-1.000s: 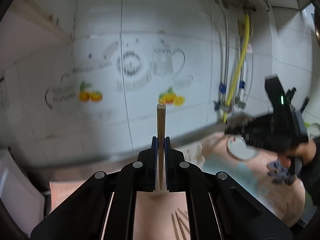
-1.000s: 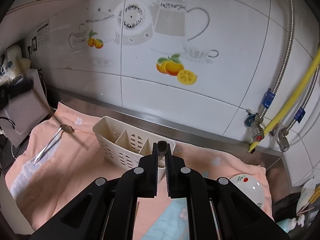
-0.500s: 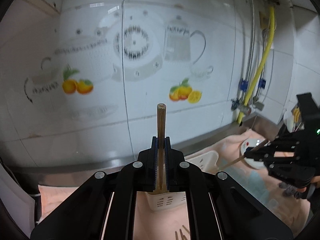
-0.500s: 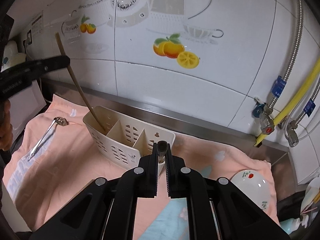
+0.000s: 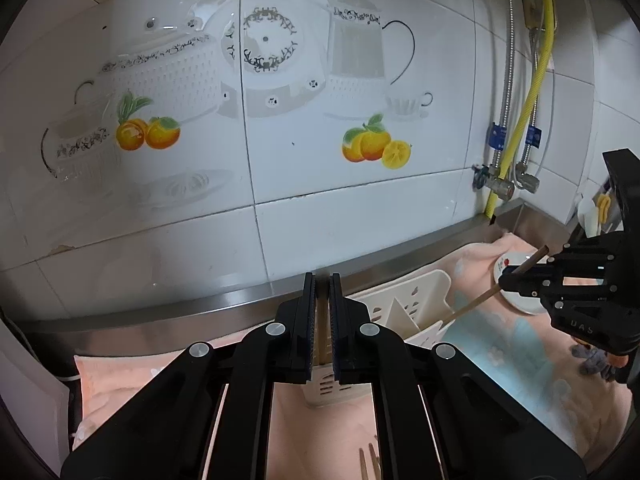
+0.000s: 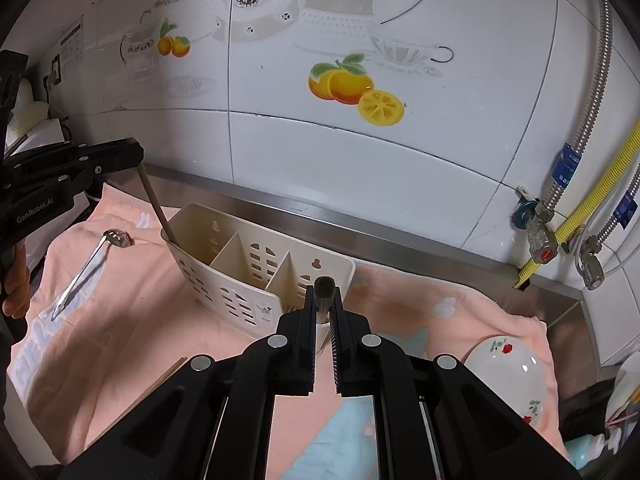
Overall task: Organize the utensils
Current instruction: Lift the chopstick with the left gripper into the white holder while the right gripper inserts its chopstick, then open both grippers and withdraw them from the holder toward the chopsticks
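White kitchen tiles with painted oranges stand behind a tabletop (image 6: 132, 320) spread with a pink cloth.

The left hand-held gripper (image 5: 322, 300) is closed tight on a chopstick (image 6: 157, 207). This stick stands almost straight up, leaning a little. Its low end is down in the far left slot of the rack (image 6: 256, 276).

The right hand-held gripper (image 6: 323, 312) is closed tight on a second stick (image 5: 496, 287). This one is long and thin too. It slants down toward the right end of the rack, with its tip at the rim there. I cannot tell if the tip is inside yet.

So two sticks are about to go in, but neither one is let go. More sticks (image 5: 370, 462) lie flat on the cloth near the front. A spoon (image 6: 90, 264) lies to the left of the rack, apart from it. A white bowl (image 6: 510, 372) sits on the right. I think the job is only just begun.
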Action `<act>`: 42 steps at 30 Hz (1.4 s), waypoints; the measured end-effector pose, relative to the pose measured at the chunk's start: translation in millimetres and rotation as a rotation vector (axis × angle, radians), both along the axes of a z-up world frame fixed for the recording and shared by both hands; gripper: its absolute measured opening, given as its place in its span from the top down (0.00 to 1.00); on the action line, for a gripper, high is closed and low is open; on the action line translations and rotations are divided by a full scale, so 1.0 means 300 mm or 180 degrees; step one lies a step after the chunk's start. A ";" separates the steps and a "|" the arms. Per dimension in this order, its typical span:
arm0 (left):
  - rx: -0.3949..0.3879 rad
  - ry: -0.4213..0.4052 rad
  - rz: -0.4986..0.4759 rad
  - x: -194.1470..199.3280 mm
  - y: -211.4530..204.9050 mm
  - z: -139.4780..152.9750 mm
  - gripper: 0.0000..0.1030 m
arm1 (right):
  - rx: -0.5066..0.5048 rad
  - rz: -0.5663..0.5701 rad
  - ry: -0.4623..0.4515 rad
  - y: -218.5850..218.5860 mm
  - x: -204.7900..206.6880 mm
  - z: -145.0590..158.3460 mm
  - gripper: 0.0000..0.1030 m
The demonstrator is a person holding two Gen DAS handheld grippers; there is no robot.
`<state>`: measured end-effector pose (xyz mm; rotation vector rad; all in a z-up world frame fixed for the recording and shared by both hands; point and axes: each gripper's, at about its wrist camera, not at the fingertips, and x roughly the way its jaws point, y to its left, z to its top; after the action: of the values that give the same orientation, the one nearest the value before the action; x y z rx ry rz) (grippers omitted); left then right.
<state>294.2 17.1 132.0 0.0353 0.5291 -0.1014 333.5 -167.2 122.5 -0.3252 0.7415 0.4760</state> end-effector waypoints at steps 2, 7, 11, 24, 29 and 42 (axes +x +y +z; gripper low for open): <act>0.0001 0.0008 0.0003 0.000 -0.001 -0.004 0.94 | -0.0004 -0.0004 0.0003 0.002 0.001 -0.002 0.94; 0.0026 -0.0006 0.0024 -0.014 -0.001 -0.006 0.94 | -0.0008 -0.0016 -0.0026 0.002 -0.004 0.005 0.92; 0.0037 -0.0013 0.0030 -0.027 0.000 -0.006 0.93 | 0.0014 -0.0022 -0.0057 -0.004 -0.015 0.018 0.90; 0.0116 -0.0118 0.0132 -0.135 -0.005 -0.006 0.69 | 0.0031 -0.0047 -0.0233 -0.027 -0.107 0.070 0.70; 0.0172 -0.0191 0.0195 -0.200 -0.016 -0.009 0.56 | 0.0061 -0.0018 -0.0308 -0.034 -0.165 0.088 0.62; 0.0215 -0.0294 0.0287 -0.363 -0.038 -0.035 0.33 | 0.0144 0.0061 -0.0440 -0.037 -0.348 0.052 0.47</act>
<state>185.2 5.9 121.4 0.0815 0.4410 0.0060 229.2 -178.3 138.2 -0.3197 0.5929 0.4828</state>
